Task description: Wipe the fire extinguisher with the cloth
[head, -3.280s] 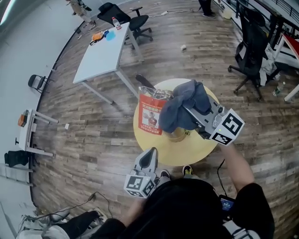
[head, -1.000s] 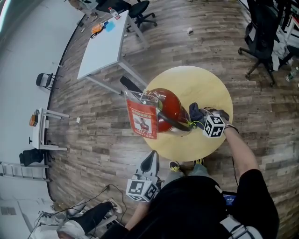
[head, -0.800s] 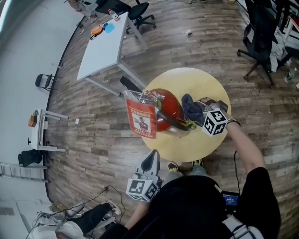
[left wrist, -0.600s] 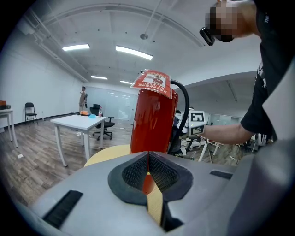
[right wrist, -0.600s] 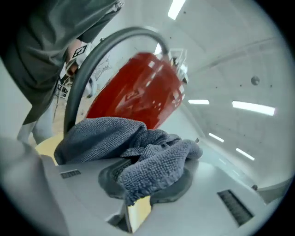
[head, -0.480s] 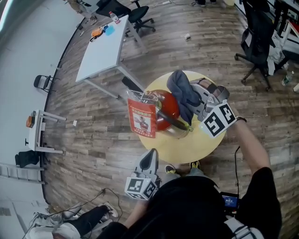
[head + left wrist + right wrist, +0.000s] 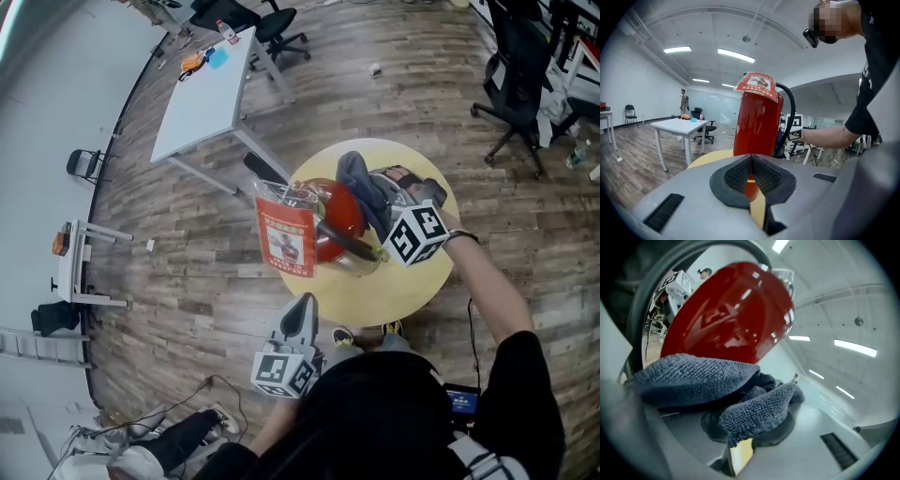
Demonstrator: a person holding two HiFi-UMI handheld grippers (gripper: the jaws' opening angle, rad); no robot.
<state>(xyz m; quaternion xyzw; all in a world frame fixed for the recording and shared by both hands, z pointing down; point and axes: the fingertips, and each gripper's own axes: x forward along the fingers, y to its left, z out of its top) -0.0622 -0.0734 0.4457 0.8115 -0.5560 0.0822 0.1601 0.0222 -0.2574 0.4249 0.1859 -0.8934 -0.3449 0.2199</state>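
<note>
The glossy red fire extinguisher [image 7: 337, 220] stood upright on the round yellow table [image 7: 403, 286], a black hose [image 7: 352, 246] curving down its side, a red tag [image 7: 286, 239] at its top; the right gripper [image 7: 740, 427] clamped the grey-blue cloth [image 7: 693, 376] against its body; the left gripper [image 7: 751, 176] hung apart, jaws closed on nothing.

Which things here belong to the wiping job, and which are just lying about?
Job in hand:
fire extinguisher, standing on the round table
grey cloth, clamped in the right hand-held gripper

Lying about:
left hand-held gripper, shut and empty, held low
white table
black office chair
folding chair
</note>
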